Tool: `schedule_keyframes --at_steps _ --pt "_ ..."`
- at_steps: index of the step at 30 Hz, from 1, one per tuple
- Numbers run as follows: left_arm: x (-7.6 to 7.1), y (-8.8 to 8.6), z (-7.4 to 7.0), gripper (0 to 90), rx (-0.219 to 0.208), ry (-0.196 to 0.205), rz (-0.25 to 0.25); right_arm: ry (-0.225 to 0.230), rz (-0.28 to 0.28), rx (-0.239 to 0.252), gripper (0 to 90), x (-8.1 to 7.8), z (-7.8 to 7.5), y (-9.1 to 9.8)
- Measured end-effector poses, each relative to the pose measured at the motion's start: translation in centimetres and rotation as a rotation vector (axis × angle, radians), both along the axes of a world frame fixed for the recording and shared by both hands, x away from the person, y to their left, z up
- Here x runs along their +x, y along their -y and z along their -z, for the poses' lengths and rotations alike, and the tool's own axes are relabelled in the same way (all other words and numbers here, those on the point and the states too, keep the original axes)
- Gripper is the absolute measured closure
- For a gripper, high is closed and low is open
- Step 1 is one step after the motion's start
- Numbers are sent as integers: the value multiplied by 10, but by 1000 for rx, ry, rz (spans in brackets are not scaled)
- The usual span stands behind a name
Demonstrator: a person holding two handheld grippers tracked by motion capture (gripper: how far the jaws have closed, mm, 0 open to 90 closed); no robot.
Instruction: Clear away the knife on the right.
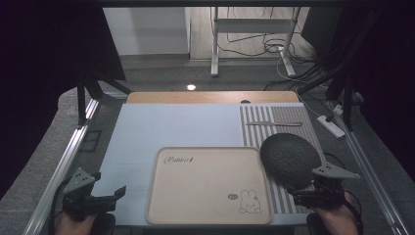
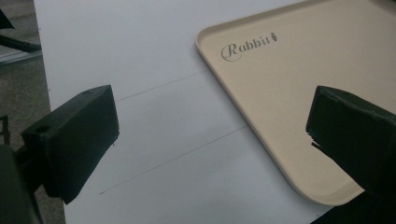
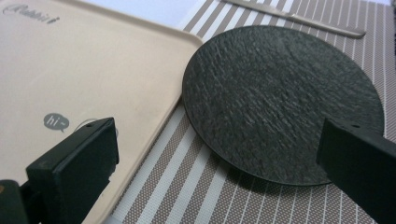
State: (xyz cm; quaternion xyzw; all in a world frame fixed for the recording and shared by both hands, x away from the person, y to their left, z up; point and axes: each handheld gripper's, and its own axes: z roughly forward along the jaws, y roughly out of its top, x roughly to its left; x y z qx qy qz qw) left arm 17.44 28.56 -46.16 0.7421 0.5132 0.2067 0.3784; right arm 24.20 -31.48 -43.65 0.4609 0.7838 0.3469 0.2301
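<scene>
Jaws apart, right gripper [image 3: 219, 154] near black plate [image 3: 285, 100]

In the high view the right claw [image 1: 313, 192] covers the near rim of the black plate [image 1: 289, 158], and the picture's bottom edge cuts both hands. The tray [image 2: 280, 70] runs off the top and right in the left gripper view. In the right gripper view the tray's rabbit drawing sits mostly behind a jaw, and the knife [image 3: 299, 16] is cut by the top edge.
</scene>
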Motion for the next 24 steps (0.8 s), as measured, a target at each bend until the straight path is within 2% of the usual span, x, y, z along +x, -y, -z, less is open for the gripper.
schedule_keyframes --at_steps 13,24 --pt "-1 -1 0 36 -5 -1 6 -27 -32 -16 0 3 1 -3" --pt "0 -1 1 43 -9 -7 4 -31 -29 -22 0 3 1 -4"
